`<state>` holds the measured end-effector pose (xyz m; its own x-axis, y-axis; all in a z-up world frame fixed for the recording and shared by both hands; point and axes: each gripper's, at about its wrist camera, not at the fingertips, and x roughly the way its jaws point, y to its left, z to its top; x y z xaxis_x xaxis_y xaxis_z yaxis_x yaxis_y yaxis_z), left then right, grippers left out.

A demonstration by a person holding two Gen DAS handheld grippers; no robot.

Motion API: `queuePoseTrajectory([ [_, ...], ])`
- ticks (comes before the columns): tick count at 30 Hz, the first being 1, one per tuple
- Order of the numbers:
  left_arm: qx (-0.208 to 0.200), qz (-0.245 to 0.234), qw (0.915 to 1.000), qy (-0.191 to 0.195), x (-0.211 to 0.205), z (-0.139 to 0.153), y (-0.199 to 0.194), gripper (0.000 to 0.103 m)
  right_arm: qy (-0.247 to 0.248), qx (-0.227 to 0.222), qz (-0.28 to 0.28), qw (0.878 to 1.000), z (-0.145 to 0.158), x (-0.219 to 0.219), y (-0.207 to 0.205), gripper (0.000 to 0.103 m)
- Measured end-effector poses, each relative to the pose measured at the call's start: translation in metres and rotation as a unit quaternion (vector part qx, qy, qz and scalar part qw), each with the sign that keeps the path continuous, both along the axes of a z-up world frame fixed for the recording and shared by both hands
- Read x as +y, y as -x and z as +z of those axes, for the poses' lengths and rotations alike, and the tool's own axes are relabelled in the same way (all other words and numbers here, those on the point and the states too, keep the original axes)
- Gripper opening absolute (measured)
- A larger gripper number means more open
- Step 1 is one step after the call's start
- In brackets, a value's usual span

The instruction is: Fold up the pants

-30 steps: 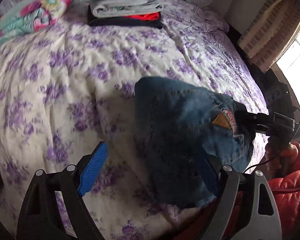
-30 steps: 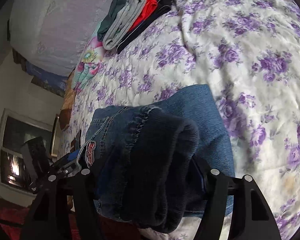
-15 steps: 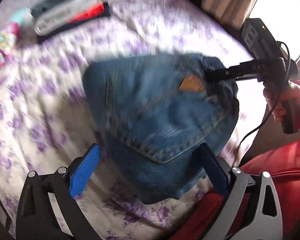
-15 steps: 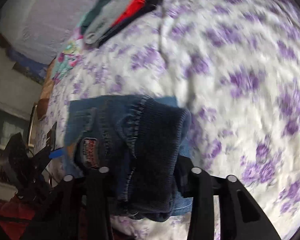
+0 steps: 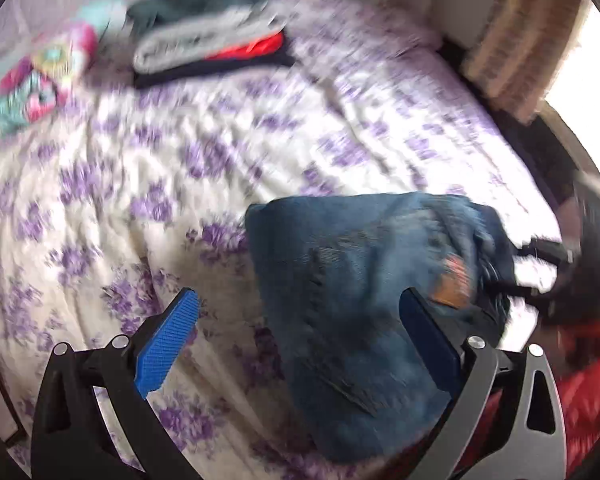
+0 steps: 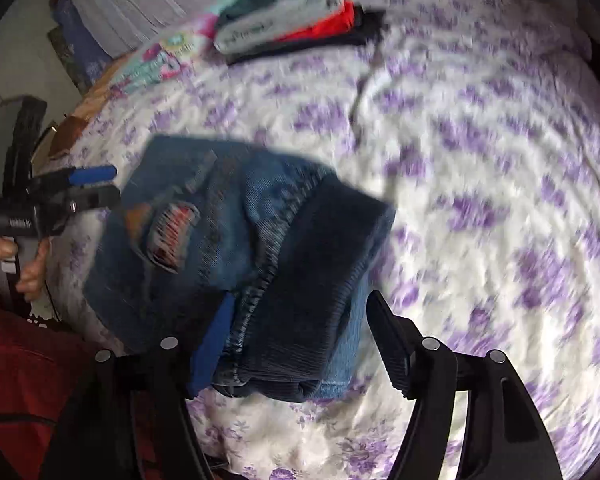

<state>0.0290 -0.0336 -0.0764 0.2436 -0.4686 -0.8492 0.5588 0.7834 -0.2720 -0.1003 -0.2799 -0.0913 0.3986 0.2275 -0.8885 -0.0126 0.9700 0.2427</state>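
The folded blue jeans (image 5: 356, 292) lie as a thick bundle near the front edge of the flowered bed; they also show in the right wrist view (image 6: 236, 256). My left gripper (image 5: 296, 344) is open, its blue left pad over the bedspread and its right finger at the jeans' near edge. My right gripper (image 6: 300, 344) is open around the dark folded end of the jeans, with a gap between its right finger and the cloth. The left gripper shows from the side in the right wrist view (image 6: 94, 184).
A stack of folded clothes (image 5: 208, 44) in grey, red and black lies at the far side of the bed (image 5: 180, 152), beside a colourful pillow (image 5: 40, 80). The person's red jacket (image 5: 580, 400) is at the near right. A curtain (image 5: 528, 40) hangs at the far right.
The jeans came down from the air onto the bed. My right gripper's fingers have spread apart and let go of the bundle. Both views are blurred by motion.
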Motion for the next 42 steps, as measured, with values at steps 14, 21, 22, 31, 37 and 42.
queuePoseTrajectory([
  [14, 0.023, 0.047, 0.9964, 0.066, 0.022, 0.007, -0.012, 0.098, 0.050, -0.168, 0.023, 0.984, 0.079, 0.020, -0.008, 0.086],
  [21, 0.084, 0.041, 0.9953, 0.025, 0.011, -0.040, -0.015, 0.099, 0.072, -0.121, 0.054, 0.989, 0.025, 0.058, -0.038, 0.080],
  [22, 0.100, 0.048, 0.9933, 0.034, 0.016, -0.039, -0.017, 0.099, 0.071, -0.123, 0.053, 0.988, 0.033, 0.058, -0.036, 0.079],
  [31, 0.011, -0.090, 0.9947, 0.048, 0.033, -0.008, 0.046, 0.098, 0.085, -0.098, 0.032, 0.991, 0.031, 0.045, 0.027, 0.088],
  [37, 0.055, -0.121, 0.9908, 0.028, 0.026, -0.042, 0.054, 0.099, -0.050, -0.049, -0.115, 0.991, -0.015, 0.014, 0.044, 0.099],
  [42, -0.020, -0.141, 0.9898, -0.005, 0.019, -0.017, 0.068, 0.099, 0.078, -0.116, -0.058, 0.989, 0.033, 0.041, 0.052, 0.099],
])
